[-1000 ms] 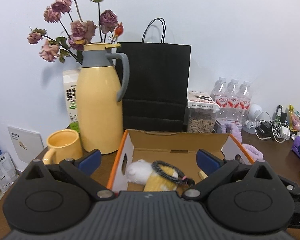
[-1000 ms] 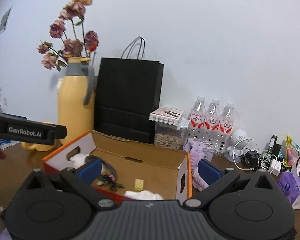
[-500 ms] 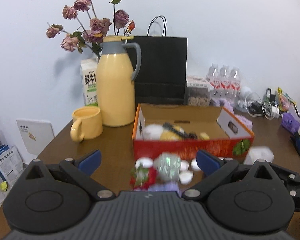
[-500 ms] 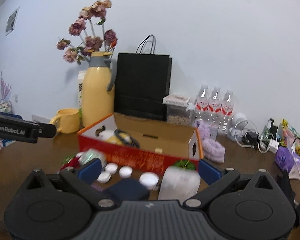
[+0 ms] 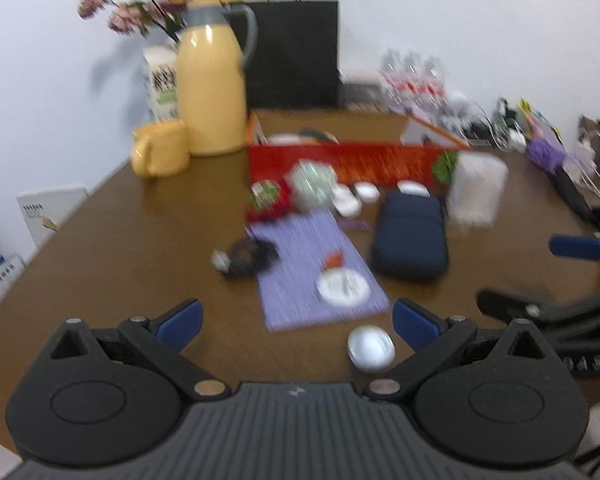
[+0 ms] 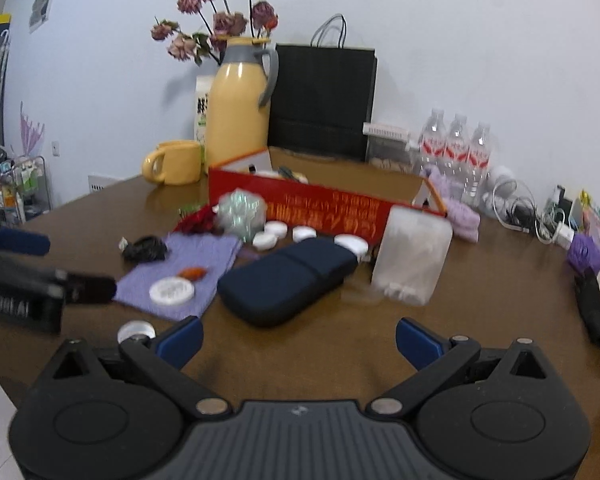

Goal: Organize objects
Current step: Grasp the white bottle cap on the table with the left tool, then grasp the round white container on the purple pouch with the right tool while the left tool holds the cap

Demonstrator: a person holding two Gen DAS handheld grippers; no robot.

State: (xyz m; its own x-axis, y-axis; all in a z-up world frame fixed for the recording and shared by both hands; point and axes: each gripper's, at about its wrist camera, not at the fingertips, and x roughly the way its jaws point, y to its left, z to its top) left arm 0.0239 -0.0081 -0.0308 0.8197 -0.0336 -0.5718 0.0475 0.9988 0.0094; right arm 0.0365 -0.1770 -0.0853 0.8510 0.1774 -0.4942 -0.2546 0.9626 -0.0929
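Note:
A red cardboard box stands open at the table's middle back with a few things inside. In front of it lie a purple cloth with a white lid on it, a dark blue case, a clear bag, several small white lids, a black tangle and a silver lid. My left gripper is open and empty above the near table. My right gripper is open and empty, near the blue case.
A yellow thermos, yellow mug, dried flowers and a black paper bag stand at the back. Water bottles, cables and chargers crowd the back right. The table edge runs along the left.
Both grippers have pulled back from over the box toward the near table edge and tilted down, so the loose objects in front of the box have come into view.

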